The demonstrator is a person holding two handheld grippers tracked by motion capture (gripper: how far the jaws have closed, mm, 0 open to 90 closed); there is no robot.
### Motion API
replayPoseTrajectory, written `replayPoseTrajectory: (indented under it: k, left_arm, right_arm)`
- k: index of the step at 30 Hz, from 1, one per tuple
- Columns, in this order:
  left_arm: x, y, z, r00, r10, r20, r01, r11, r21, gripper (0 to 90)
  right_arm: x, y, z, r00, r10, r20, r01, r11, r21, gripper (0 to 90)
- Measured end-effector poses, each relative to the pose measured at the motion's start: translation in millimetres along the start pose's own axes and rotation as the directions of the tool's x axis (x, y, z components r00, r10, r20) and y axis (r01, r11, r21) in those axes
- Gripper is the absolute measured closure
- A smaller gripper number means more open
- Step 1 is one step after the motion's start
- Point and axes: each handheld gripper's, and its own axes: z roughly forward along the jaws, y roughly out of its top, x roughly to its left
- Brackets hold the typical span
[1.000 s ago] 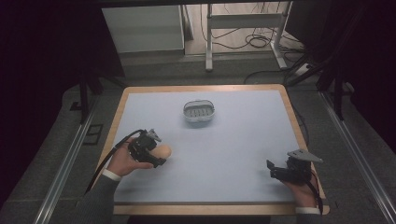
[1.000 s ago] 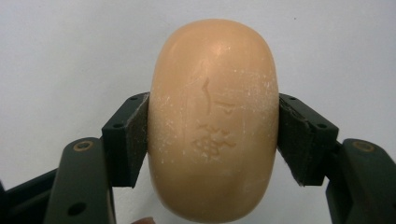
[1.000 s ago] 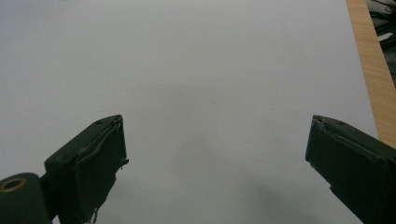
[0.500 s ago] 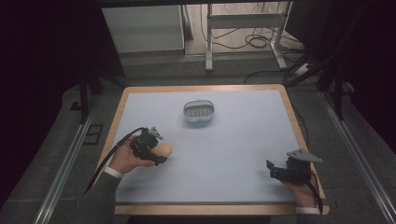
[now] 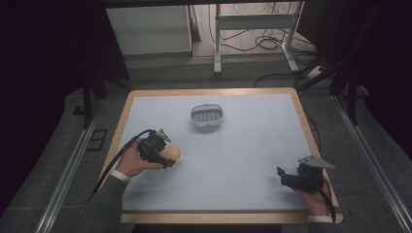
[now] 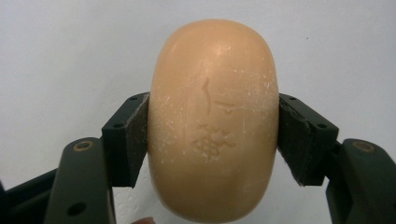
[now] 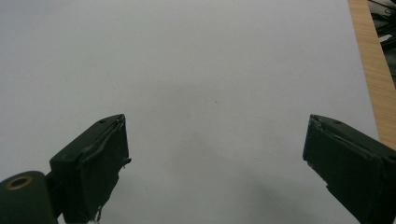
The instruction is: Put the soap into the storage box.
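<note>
Soap (image 6: 212, 121), a tan oval bar with a stamped face, sits clamped between the pads of my left gripper (image 5: 160, 151) at the left side of the table (image 5: 243, 160), near its front. Farther back, around the middle, stands a small white soap dish (image 5: 207, 116), well apart from the bar. At the right front corner my right gripper (image 7: 215, 163) hangs with jaws spread wide, nothing between them.

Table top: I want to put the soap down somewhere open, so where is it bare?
Bare room lies across the table middle, between the left tool gripping the soap and the open right tool. The far corners either side of the soap dish are bare too. Nowhere is crowded.
</note>
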Motion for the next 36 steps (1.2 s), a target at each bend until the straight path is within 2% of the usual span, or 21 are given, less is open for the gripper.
replayPoseTrajectory:
  k: [24, 32, 36]
  left_arm:
    - [7.4, 21.5, -0.9, 0.9998, 0.016, -0.009, -0.016, 0.9999, 0.002, 32.5]
    - [11.9, 26.9, -0.7, 0.9999, 0.01, -0.002, -0.01, 0.9998, -0.016, 32.5]
    - [15.4, 27.8, 1.7, 1.0, 0.004, -0.001, -0.004, 0.9999, -0.009, 32.5]
  right_arm:
    - [-1.5, -1.0, 1.7, 1.0, 0.005, -0.001, -0.005, 1.0, 0.011, 6.7]
    - [-2.5, -1.3, 1.7, 1.0, 0.007, 0.005, -0.007, 1.0, 0.015, 6.7]
    - [-2.6, -1.4, 2.0, 1.0, 0.007, 0.005, -0.007, 1.0, 0.018, 6.8]
